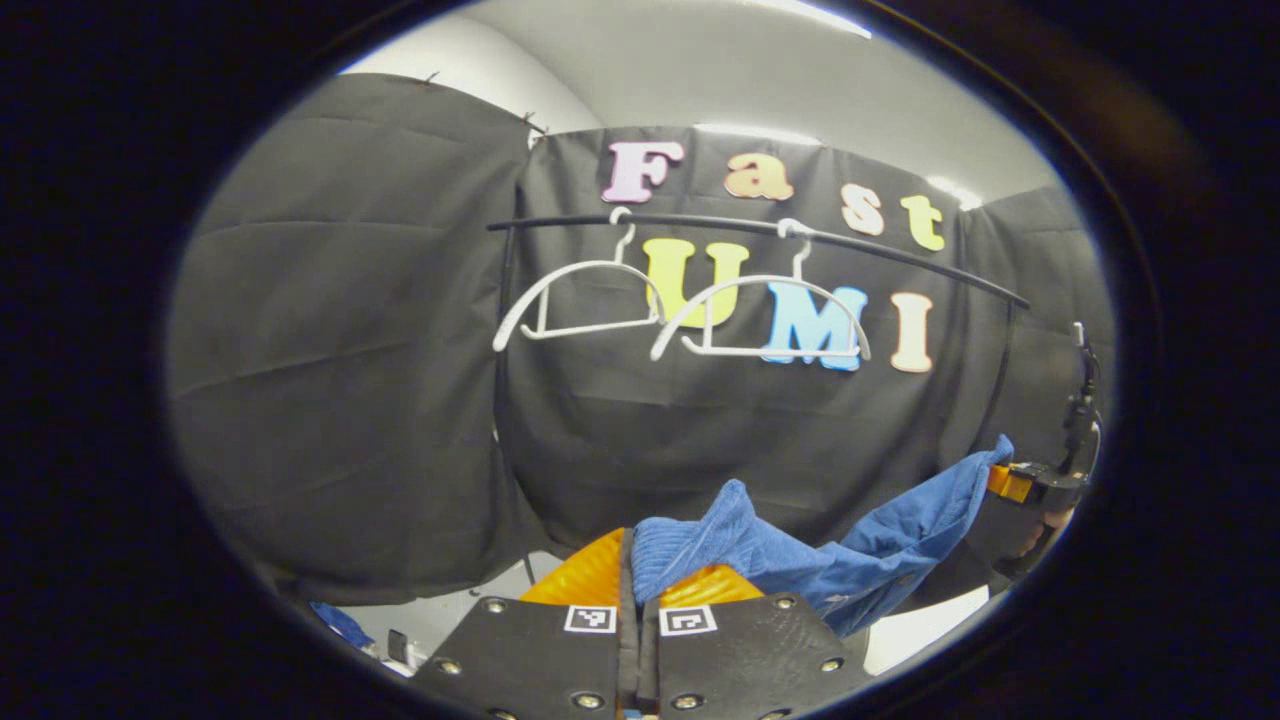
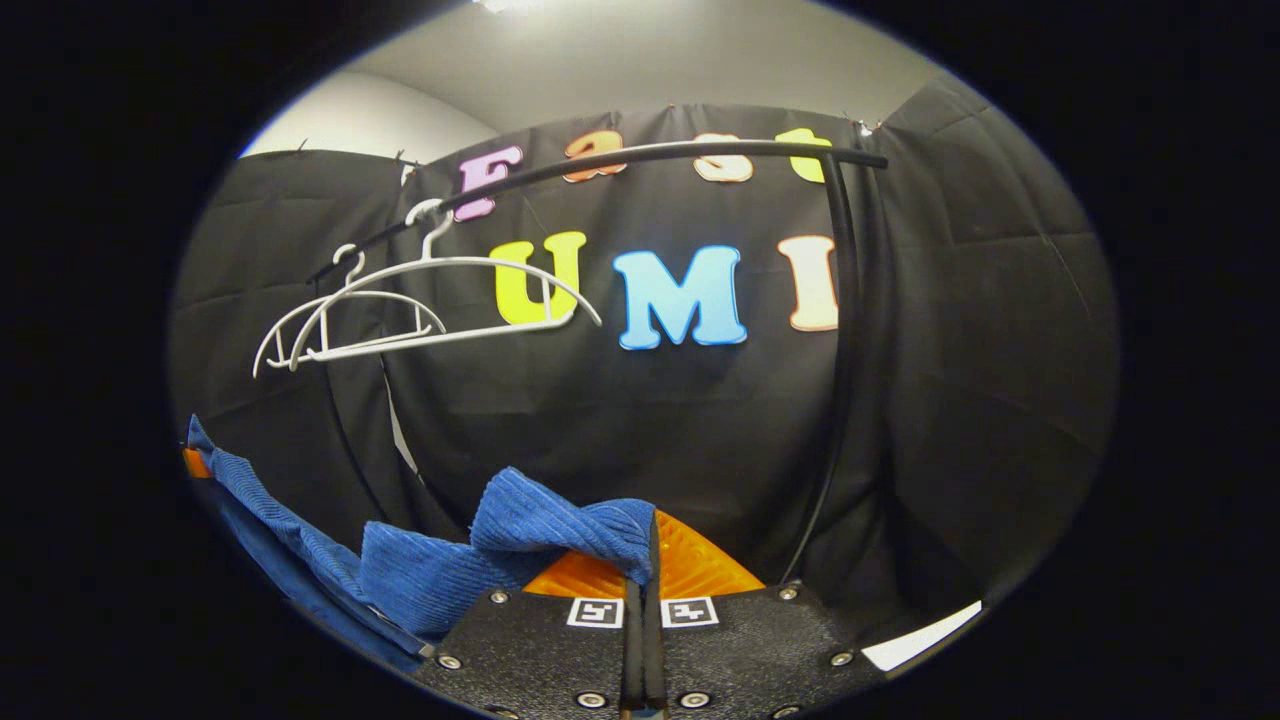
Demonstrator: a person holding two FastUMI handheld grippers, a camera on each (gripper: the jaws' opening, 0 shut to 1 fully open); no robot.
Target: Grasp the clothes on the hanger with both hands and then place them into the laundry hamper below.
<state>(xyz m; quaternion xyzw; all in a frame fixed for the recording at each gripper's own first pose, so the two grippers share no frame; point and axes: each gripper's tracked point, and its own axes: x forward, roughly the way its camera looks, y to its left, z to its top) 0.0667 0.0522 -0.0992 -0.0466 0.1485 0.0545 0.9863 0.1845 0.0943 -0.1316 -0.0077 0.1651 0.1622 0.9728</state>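
A blue corduroy garment point(image 1: 830, 560) stretches between both grippers, off the hangers. In the left gripper view my left gripper point(image 1: 633, 572) is shut on one end of the cloth, and the other gripper point(image 1: 1030, 482) holds the far end at the right edge. In the right gripper view my right gripper point(image 2: 648, 560) is shut on the blue garment point(image 2: 450, 570), which runs down and left toward an orange finger point(image 2: 195, 462) at the edge. Two bare white hangers point(image 1: 585, 300) point(image 1: 760, 315) hang on the black rail point(image 1: 760, 232). The hamper is hidden.
The rail's black upright post point(image 2: 845, 380) stands just right of my right gripper. White hangers point(image 2: 420, 300) hang at the upper left there. Black cloth walls close in behind. A strip of white floor point(image 1: 925, 625) shows low at the right.
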